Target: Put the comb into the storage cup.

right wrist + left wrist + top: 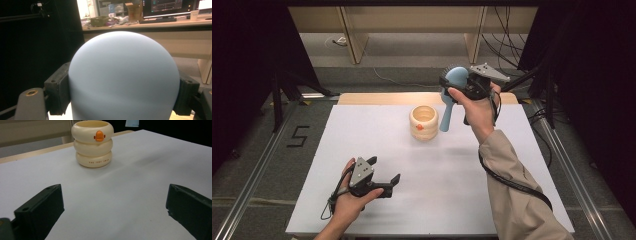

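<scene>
The brush [451, 95] hangs in the air above the far right part of the table [452, 200], just right of the cup [424, 122]; its round pale-blue head is up, its handle points down toward the table, and dark bristles show at the head's far edge in the high view. The right gripper [460, 82] holds it by the head – in the right gripper view the blue dome [123, 77] sits between the two black jaws, both pressed against its sides; the right hand [479, 110] is raised well clear of the surface, a beige sleeve [517, 190] and a black cable trailing from it.

The cup is cream, shaped like three stacked rings, and stands upright on the white table near its far edge; an orange duck bill with two small dots beside it marks the top ring [99, 136]; small orange lettering runs round the bottom ring, too fine to read with certainty.

The left gripper [384, 175] rests low at the near left of the table, well apart from cup and brush; its jaws stand wide with nothing between them – in the left gripper view they frame bare table, the cup [92, 143] beyond.

On the floor left of the table, black tape forms a "5" [298, 136]; in the right gripper view a desk with monitors [170, 7] stands in the background, their screens unreadable.
</scene>
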{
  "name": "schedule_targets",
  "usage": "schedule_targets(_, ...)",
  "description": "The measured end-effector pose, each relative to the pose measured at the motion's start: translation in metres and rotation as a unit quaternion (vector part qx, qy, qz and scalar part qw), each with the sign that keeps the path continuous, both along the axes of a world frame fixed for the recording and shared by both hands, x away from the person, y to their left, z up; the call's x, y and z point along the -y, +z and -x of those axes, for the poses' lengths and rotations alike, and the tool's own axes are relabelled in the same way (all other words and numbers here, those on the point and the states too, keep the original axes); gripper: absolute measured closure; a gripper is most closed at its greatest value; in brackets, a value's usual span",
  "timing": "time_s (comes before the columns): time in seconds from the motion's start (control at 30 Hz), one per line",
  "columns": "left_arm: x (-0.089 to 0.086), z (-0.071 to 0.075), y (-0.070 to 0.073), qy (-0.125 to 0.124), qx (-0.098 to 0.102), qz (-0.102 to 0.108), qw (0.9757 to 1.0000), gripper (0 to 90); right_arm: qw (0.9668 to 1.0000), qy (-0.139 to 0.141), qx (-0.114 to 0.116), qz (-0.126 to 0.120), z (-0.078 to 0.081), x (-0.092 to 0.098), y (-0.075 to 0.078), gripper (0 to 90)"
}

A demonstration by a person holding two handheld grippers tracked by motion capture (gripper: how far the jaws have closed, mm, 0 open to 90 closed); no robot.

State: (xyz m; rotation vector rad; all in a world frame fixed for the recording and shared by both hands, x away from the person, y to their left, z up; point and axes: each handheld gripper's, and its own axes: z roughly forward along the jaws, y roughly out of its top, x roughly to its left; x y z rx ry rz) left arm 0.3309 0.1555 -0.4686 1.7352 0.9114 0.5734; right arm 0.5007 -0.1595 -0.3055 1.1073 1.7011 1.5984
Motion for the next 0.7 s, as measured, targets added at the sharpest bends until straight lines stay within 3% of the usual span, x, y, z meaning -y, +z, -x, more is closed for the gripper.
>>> schedule_targets(0.7,0.0,0.0,0.0,0.0,0.0,0.0,1.0,0.9,0.9999,-0.004,0.0,-0.009,-0.012,-0.01,0.002,21.2)
